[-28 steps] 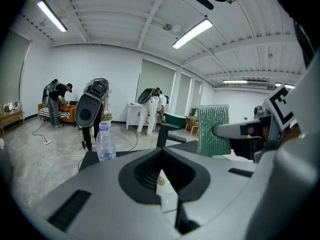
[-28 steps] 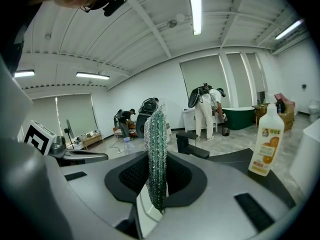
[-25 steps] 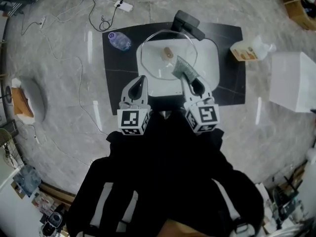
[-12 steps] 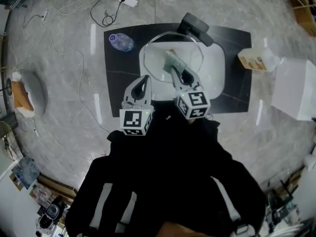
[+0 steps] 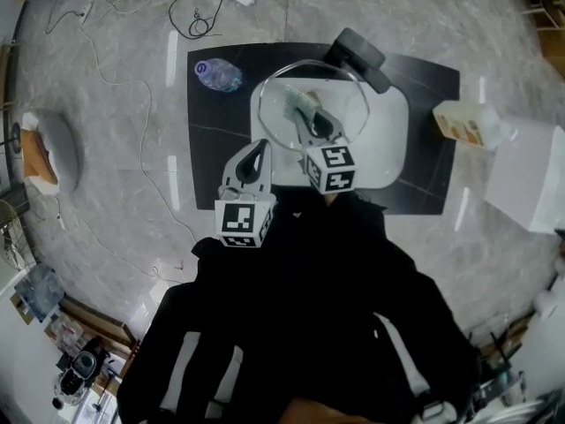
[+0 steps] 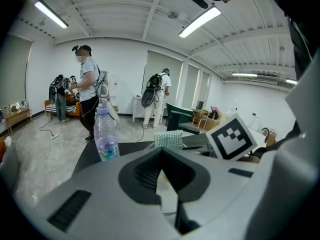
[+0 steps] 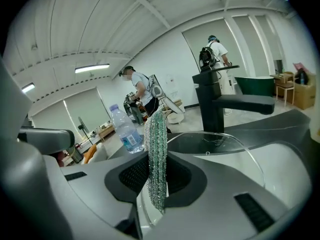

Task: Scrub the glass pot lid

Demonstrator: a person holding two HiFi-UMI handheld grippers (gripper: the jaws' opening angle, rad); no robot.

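Jaws of the right gripper [image 7: 155, 170] are clamped on a green scrubbing pad [image 7: 156, 149], which stands on edge between them with its knitted, glittery weave showing, while the jaws of the left gripper [image 6: 161, 159] are drawn together with nothing held in them. In the head view the right gripper [image 5: 307, 124] reaches over the glass pot lid [image 5: 346, 95], and the pad [image 5: 298, 104] lies over the lid's glass; whether it presses on it cannot be told. The left gripper [image 5: 259, 153] hangs at the near left corner of the white sink [image 5: 393, 153], apart from the lid. The lid rests in the left part of the sink, its rim crossing the far edge below the black faucet [image 5: 357, 56], and no water can be made out in the basin. The sink sits in a black countertop [image 5: 212, 140]. On the counter's far left corner stands a clear plastic bottle [image 5: 216, 75] with a blue cap and a blue label; in the left gripper view the bottle [image 6: 105, 139] looks clear, but how full it is cannot be told and its label is too small to read. Beyond the counter's right edge lies a pale jug [image 5: 463, 122] with an orange label, its print also unreadable, next to a white box [image 5: 530, 179]. Each gripper's cube bears black-and-white square markers, with no letters on them.
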